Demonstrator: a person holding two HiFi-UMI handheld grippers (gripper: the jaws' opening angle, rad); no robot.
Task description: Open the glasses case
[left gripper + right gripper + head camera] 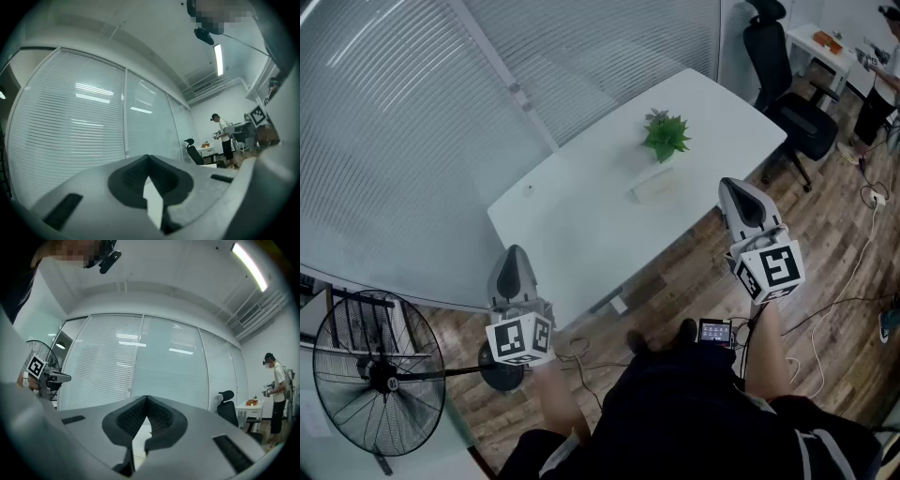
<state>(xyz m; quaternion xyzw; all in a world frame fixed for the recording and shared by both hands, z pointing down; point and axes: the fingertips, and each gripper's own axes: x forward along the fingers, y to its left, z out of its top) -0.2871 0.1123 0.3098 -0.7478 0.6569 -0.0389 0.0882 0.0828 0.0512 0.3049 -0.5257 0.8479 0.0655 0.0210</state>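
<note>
On the white table [581,216], the pale, oblong glasses case [659,185] lies just in front of a small green potted plant [666,136]. It looks closed. My left gripper [515,250] hovers off the table's near left edge, far from the case, and its jaws meet at the tips with nothing between them [149,158]. At the near right edge my right gripper [727,185] is held level, a short way right of the case. It is shut and empty [146,398]. Neither gripper view shows the case.
A standing fan [375,380] is at the lower left. A black office chair [795,108] and a small white desk [825,42] stand beyond the table's right end. Cables trail over the wood floor [853,281]. A glass wall with blinds [412,112] runs behind the table. A person [277,390] stands far off.
</note>
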